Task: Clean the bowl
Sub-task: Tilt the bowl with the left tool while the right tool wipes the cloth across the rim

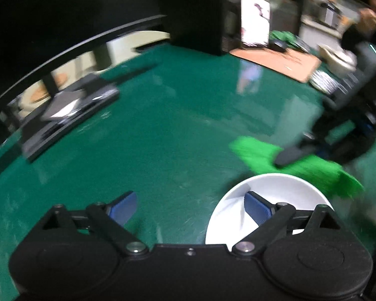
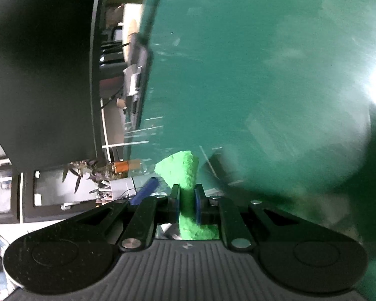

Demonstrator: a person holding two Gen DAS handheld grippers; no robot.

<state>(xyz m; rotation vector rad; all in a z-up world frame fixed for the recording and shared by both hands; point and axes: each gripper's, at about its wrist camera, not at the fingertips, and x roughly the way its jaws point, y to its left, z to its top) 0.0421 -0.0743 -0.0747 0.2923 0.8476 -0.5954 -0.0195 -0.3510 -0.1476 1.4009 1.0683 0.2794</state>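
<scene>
1. The left gripper's (image 1: 190,205) fingers (image 1: 257,207) stand wide, empty, over the white bowl (image 1: 238,200) on the green bench (image 1: 175,113).
2. The right gripper's (image 2: 186,200) fingers pinch the green cloth (image 2: 180,168); it should be lifted clear of the rim.

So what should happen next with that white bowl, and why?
Probably close the left gripper on the white bowl's rim: its jaws stand wide open, one pad inside the bowl. The right gripper already clamps the green cloth, held beside the bowl, ready to wipe.

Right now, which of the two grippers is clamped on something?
The right gripper: its pads pinch the green cloth. The left gripper stands wide open, one finger over the white bowl, gripping nothing.
</scene>
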